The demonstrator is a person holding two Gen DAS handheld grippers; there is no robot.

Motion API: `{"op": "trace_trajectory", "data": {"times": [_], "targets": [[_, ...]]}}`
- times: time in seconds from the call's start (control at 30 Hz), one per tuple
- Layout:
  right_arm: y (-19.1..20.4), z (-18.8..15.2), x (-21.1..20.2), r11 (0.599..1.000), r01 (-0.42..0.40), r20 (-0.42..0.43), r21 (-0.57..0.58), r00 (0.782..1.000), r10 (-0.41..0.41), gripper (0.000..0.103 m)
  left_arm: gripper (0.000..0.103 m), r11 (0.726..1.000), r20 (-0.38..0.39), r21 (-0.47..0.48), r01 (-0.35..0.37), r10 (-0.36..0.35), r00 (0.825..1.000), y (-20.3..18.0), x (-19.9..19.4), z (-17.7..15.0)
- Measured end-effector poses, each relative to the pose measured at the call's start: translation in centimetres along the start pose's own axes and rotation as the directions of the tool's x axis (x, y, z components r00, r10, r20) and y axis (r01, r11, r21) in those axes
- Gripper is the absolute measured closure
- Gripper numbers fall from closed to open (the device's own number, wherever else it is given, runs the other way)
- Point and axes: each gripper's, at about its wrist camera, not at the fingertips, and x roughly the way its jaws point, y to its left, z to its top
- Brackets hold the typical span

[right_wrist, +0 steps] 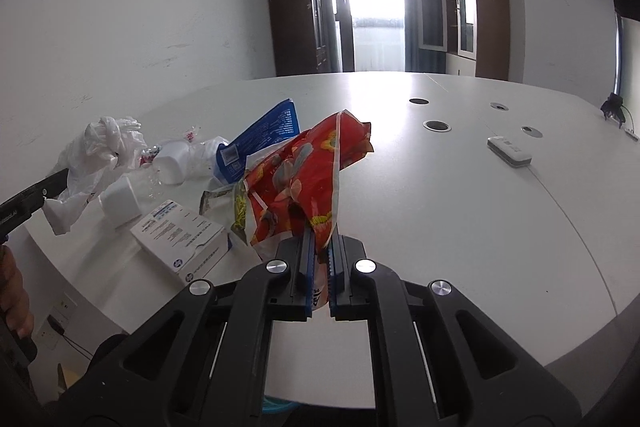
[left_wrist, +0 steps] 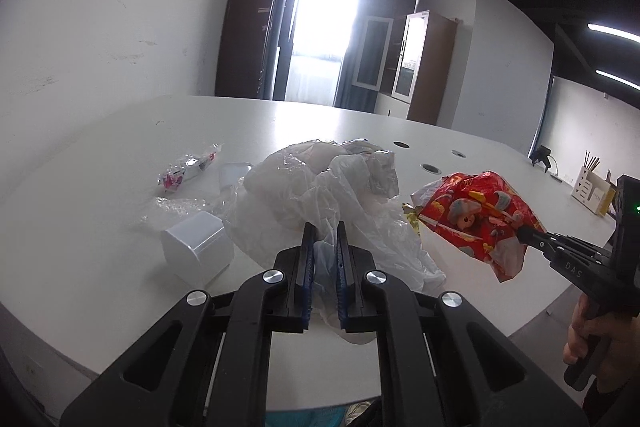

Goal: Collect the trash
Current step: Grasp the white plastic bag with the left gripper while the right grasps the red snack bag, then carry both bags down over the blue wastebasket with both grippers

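We have both claws loaded; left gripper (left_wrist: pixel 323 231) is clamped on a fold of the white plastic bag (left_wrist: pixel 320 187), right gripper (right_wrist: pixel 319 233) is clamped on the lower edge of the red snack wrapper (right_wrist: pixel 304 179). Both pieces hang clear of the white table (right_wrist: pixel 440 207), the bag over the litter pile, the wrapper to the pile's right.

Handling, our read: both are thin film, near weightless, limp and slick; they'll flap and can slide out of the pads, so bite deep on bunched material, not a single ply. The white box (left_wrist: pixel 196 251) and the printed carton (right_wrist: pixel 180 239) look stiff; take those across flat faces.

Count on the table: one white box; one printed carton; one blue pouch (right_wrist: pixel 260 135); one white cup (right_wrist: pixel 172 163) on its side; one small pink-printed wrapper (left_wrist: pixel 188 169); one yellow-print wrapper (right_wrist: pixel 236 203); some clear film (left_wrist: pixel 176 207), count unclear. No bin visible in either view.
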Motion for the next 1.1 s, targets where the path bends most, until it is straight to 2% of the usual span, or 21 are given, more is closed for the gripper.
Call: {"op": "trace_trajectory", "data": {"times": [0.3, 0.43, 0.47, 0.57, 0.67, 0.73, 0.87, 0.97, 1.1], "targets": [[2.7, -2.6, -6.3, 0.993, -0.105, 0.016, -0.051, 0.994, 0.106, 0.099, 0.095, 1.0, -0.001, 0.018, -0.007, 0.007, 1.0, 0.5, -6.2, -3.1], [4.0, -4.3, -7.8, 0.984, -0.17, -0.013, -0.055, 0.985, 0.169, 0.099, 0.095, 1.0, -0.014, 0.009, -0.008, 0.008, 1.0, 1.0, -8.3, -4.5], [4.3, -4.9, -8.1, 0.979, -0.196, -0.027, -0.052, 0.98, 0.195, 0.099, 0.095, 1.0, -0.021, 0.007, -0.005, 0.005, 1.0, 1.1, -8.8, -4.9], [4.8, -6.5, -8.8, 0.947, -0.322, -0.089, -0.005, 0.943, 0.32, 0.099, 0.095, 0.999, -0.06, -0.017, 0.038, -0.039, 0.997, 1.5, -10.0, -6.1], [6.0, -7.8, -10.1, 0.947, -0.311, -0.102, -0.079, 0.948, 0.303, 0.099, 0.095, 1.0, -0.066, 0.015, 0.002, -0.001, 0.998, 1.4, -11.5, -7.7], [6.3, -8.6, -11.0, 0.94, -0.328, -0.116, -0.096, 0.941, 0.317, 0.099, 0.095, 0.999, -0.071, 0.036, -0.027, 0.029, 0.997, 1.3, -12.5, -8.8], [7.0, -10.7, -12.5, 0.929, -0.341, -0.154, -0.143, 0.935, 0.32, 0.099, 0.095, 0.999, -0.112, 0.042, -0.035, 0.039, 0.993, 1.2, -13.3, -11.0], [7.1, -12.5, -12.7, 0.927, -0.342, -0.192, -0.153, 0.931, 0.312, 0.099, 0.095, 0.999, -0.165, 0.039, -0.026, 0.032, 0.986, 1.3, -12.6, -12.9], [7.3, -14.9, -11.6, 0.925, -0.349, -0.257, -0.148, 0.917, 0.305, 0.099, 0.095, 1.0, -0.253, 0.009, -0.004, 0.006, 0.967, 1.8, -10.3, -15.6]]}}
